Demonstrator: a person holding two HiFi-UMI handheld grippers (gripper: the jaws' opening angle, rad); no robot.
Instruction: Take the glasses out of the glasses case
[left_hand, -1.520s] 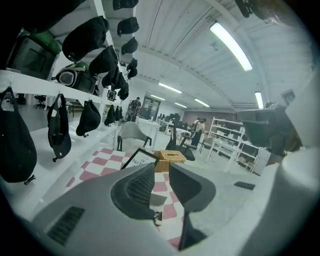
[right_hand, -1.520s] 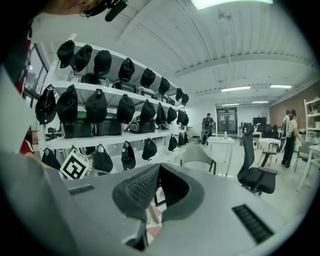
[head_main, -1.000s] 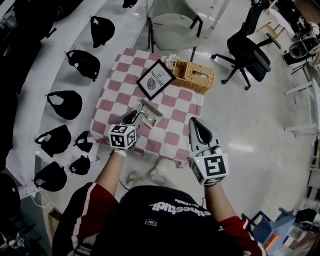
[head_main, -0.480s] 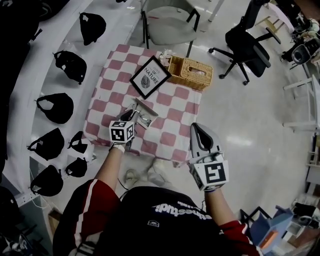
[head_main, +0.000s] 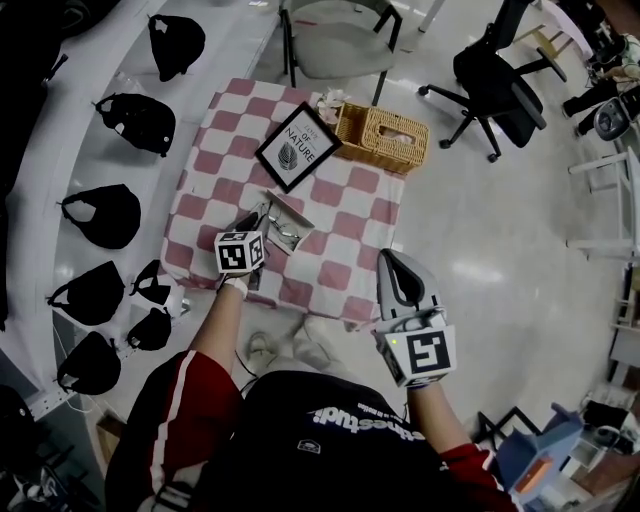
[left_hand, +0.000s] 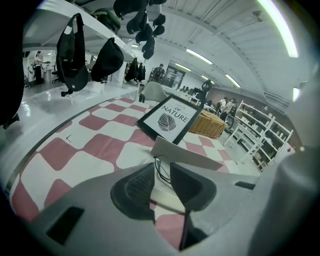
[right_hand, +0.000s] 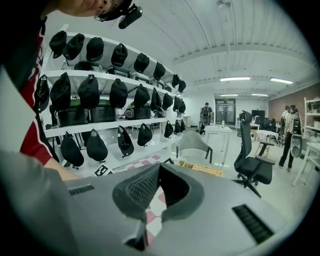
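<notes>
So the glasses case (left_hand: 200, 157) is lying open on the checkered tablecloth (head_main: 228, 135), just on the near side of the NATURE picture frame (head_main: 298, 147), and the thin wire glasses (left_hand: 159, 172) are sitting inside it. The left gripper (left_hand: 161, 169) is right at the case's near edge with its jaws spread wide. They've just been opening, and the glasses' rim shows in the gap between the tips, but the pads aren't pinching anything. The right gripper (right_hand: 160, 165) hangs off the near right corner of the cloth, well away from the frame, tips pressed together and empty.
</notes>
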